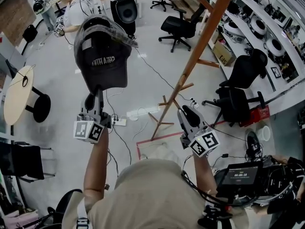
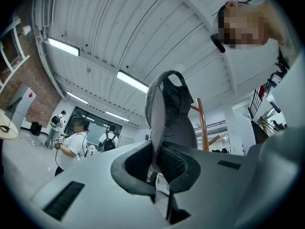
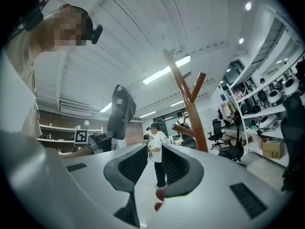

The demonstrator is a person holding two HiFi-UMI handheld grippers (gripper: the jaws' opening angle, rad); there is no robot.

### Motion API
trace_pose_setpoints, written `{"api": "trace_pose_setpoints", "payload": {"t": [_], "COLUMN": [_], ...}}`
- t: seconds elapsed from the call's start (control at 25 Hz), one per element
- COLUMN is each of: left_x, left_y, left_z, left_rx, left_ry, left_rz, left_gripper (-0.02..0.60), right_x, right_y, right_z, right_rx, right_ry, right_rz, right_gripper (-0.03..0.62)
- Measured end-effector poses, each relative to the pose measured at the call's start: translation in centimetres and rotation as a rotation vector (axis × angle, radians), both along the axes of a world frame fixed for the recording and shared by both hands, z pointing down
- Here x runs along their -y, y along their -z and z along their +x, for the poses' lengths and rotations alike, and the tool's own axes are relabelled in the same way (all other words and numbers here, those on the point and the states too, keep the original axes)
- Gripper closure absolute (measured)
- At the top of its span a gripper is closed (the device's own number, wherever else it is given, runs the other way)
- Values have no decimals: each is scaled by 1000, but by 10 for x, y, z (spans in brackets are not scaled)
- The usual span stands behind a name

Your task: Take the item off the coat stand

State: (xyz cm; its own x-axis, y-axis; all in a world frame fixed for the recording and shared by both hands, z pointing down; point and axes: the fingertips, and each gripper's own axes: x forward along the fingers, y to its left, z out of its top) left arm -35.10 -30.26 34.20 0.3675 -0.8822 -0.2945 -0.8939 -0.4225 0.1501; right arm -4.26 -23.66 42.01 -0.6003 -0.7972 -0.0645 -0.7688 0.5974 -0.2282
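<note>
The open floor [image 1: 143,87] fills most of the head view, and the wooden coat stand [image 1: 190,75] slants across its right side. No peg that I can see carries anything. The task's thing, a dark grey cap [image 1: 102,56], is off the stand and well apart from it, held up over the floor on my left. My left gripper [image 1: 94,95] carries it: in the left gripper view the fingers [image 2: 178,166] are pinched nearly together on an edge of the cap, and the rest of it rises above them, seen side-on with the stand's trunk behind. I cannot tell whether that edge is the brim or the back band. My right gripper [image 1: 185,111] hangs near the foot of the stand, and its fingers [image 3: 133,163] stand a little apart, a narrow gap with nothing in it but the room beyond. I judge the lifting-off step done and the step in hand to be carrying the cap clear. The next move calls for a firm pinch, since only a thin edge is caught and the cap's weight sits above the grip, where it could flop or slip. After that I need a place to put it down, perhaps the round tabletop [image 1: 16,97] at far left.
</note>
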Motion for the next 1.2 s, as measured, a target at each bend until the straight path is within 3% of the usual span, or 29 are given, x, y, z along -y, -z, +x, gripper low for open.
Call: {"api": "trace_pose_setpoints", "payload": {"t": [0.28, 0.56, 1.2], "left_x": [-23, -25, -50], "left_y": [-16, -33, -63], "left_z": [-16, 19, 53], "left_rx": [-25, -60, -84], "left_ry": [-58, -73, -148], "left_rz": [2, -42, -142], "left_gripper": [548, 548, 548], "right_x": [-21, -11, -14], "right_y": [-2, -2, 9], "right_z": [-30, 0, -9], "right_rx": [-9, -10, -31], "right_ry": [1, 23, 72], "right_rz": [20, 17, 1], "right_gripper": [497, 497, 497]}}
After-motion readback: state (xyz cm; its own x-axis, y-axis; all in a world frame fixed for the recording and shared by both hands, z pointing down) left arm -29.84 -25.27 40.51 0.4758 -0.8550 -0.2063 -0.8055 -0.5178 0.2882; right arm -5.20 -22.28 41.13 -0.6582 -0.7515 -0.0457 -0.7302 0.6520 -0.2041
